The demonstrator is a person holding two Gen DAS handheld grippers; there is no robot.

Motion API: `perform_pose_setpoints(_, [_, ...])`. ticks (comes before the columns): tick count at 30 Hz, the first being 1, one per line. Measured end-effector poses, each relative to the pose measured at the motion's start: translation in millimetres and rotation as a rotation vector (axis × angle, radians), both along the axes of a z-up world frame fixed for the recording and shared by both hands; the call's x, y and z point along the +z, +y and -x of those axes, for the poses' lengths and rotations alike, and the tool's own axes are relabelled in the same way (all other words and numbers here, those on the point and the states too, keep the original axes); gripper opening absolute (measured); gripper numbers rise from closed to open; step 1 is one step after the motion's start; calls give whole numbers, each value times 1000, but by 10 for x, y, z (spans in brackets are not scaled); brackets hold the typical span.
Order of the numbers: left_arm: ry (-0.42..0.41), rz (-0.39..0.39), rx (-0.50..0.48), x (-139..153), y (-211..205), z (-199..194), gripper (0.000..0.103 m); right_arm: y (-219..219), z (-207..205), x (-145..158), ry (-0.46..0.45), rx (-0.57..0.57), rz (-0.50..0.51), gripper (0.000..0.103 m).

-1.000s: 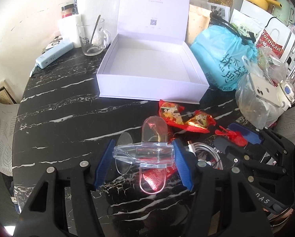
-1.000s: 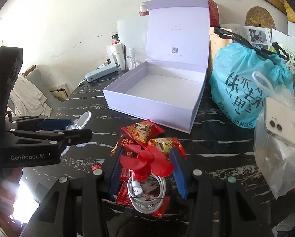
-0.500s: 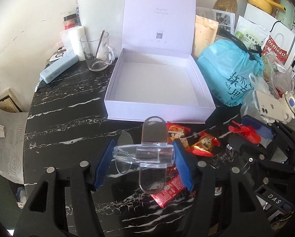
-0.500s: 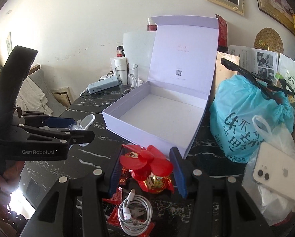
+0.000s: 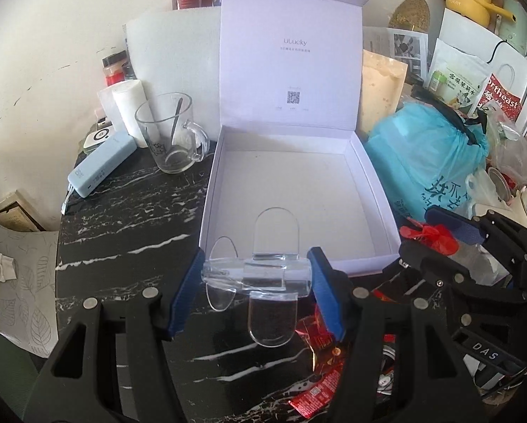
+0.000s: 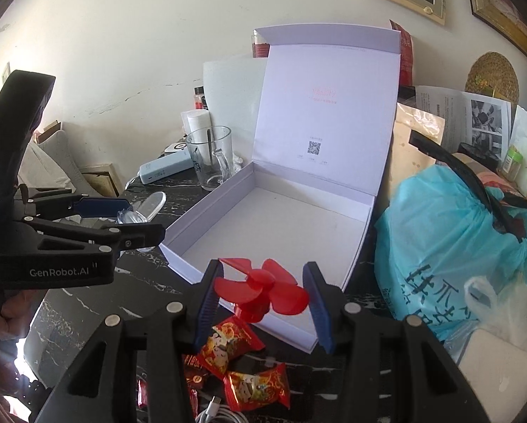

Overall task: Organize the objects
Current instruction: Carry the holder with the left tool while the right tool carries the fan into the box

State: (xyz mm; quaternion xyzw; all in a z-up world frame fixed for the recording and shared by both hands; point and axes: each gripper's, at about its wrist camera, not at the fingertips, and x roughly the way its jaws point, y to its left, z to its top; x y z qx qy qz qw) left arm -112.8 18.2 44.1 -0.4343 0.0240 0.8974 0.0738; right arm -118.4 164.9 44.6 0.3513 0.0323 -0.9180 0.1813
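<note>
1. Left wrist view, lower centre: the left tongs [image 5: 256, 278] pinch a clear acrylic stand [image 5: 260, 275] crosswise by its ends, which keeps its curved leaves free.
2. Right wrist view, lower centre: the right tongs [image 6: 261, 289] are pressed onto a small red fan [image 6: 261, 287].
3. Both tongs tilt downward, side by side, at the near edge of an open lilac gift box [image 5: 365, 172] on the black marble desk [image 5: 122, 232], apparently to drop both items inside.
4. Red candy wrappers [image 6: 244, 370] and a white cable [image 6: 221, 412] lie on the desk at the bottom of the frame, not yet boxed.
</note>
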Motion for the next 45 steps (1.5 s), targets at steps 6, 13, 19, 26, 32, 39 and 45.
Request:
perform_pose_setpoints(6, [-2,18,-18,-33,27,324,59,-3,326,34,-3,-25,-9,47])
perform_pose_setpoints(13, [0,48,-54,-122,76,715,59,-22,688,18,-22,-55,0,47])
perform_pose_setpoints(19, [-15,52,-79,-221,112,1018,59,-30,947,18,-19,-83,2,47])
perform_pose_setpoints(26, [-22,66,-105,-314,196,1317,59,10,1271,4,-13,-117,-5,47])
perform_pose_setpoints(32, [-32,72,-115,-435,254,1573,59,67,1561,-129,-38,-144,-27,47])
perform_pose_setpoints(39, [-35,79,-130,-608,340,1786,59,52,1780,-294,-71,-156,-35,47])
perform_pose_setpoints(45, [-51,105,-134,-716,402,1895,59,36,1895,-416,-89,-152,-46,47])
